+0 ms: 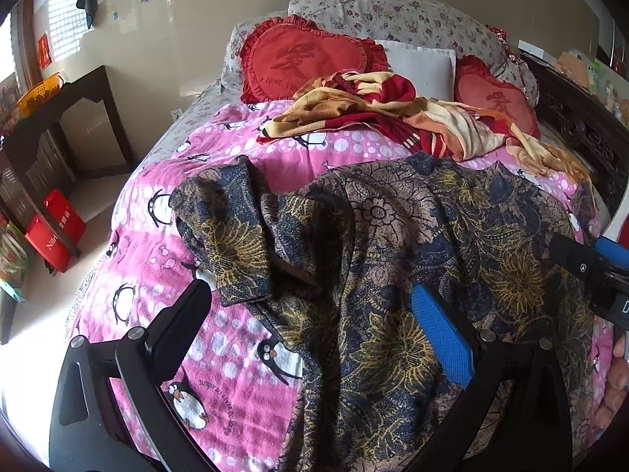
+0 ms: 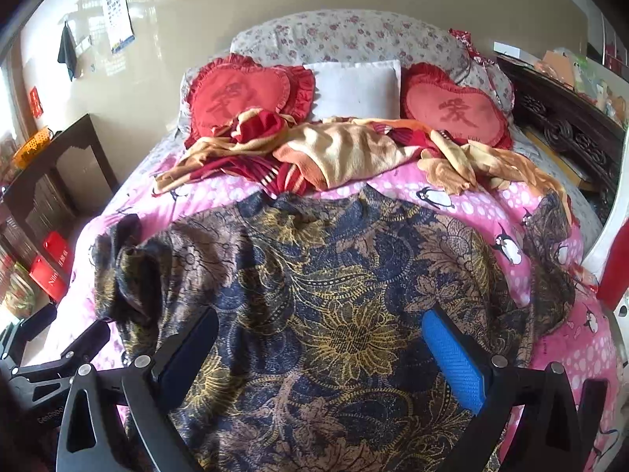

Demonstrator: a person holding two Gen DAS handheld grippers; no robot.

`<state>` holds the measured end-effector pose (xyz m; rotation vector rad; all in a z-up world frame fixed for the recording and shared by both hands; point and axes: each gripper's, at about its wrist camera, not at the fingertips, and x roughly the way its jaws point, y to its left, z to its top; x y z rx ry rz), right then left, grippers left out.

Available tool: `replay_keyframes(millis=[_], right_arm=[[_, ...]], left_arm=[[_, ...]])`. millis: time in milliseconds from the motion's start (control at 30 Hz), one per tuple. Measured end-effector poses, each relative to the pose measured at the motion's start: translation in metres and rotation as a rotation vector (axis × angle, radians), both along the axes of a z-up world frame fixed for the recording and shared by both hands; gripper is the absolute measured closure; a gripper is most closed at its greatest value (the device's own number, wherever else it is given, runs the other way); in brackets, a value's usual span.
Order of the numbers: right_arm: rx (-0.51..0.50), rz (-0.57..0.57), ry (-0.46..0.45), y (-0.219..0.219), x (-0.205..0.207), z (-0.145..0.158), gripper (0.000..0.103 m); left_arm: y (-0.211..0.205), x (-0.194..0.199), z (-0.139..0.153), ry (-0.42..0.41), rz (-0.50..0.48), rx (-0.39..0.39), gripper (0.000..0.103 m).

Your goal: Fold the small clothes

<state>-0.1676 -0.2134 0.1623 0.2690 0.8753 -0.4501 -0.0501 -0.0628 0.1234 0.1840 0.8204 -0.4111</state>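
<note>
Floral garment [image 2: 334,314] ran off bottom edge in both views; hem unseen. Its right sleeve [image 2: 550,244] sat crumpled near bed edge, shape unclear. Left sleeve [image 1: 224,228] lay doubled over, underside hidden. Bases of left gripper [image 1: 314,338] and right gripper [image 2: 320,354] were cut by frame. White pillow [image 1: 420,67] was partly covered by red-and-tan blanket [image 1: 373,110]. Wall calendar [image 2: 118,11] print was too small to read. Clutter on headboard shelf [image 1: 582,67] was blurred, unidentifiable.
</note>
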Motion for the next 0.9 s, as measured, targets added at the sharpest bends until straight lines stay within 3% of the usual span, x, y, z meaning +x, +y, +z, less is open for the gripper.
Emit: replay_keyframes(millis=[300,900], right_arm=[[0.012,-0.004,0.020,-0.005,0.014,-0.020,0.000],[0.029,0.015,0.024,0.003,0.026,-0.029,0.000]], left_arm=[[-0.006,0.013,-0.014,0.018,0.013,0.018,0.001],[-0.006,0.022,-0.024,0.036,0.026,0.021,0.001]])
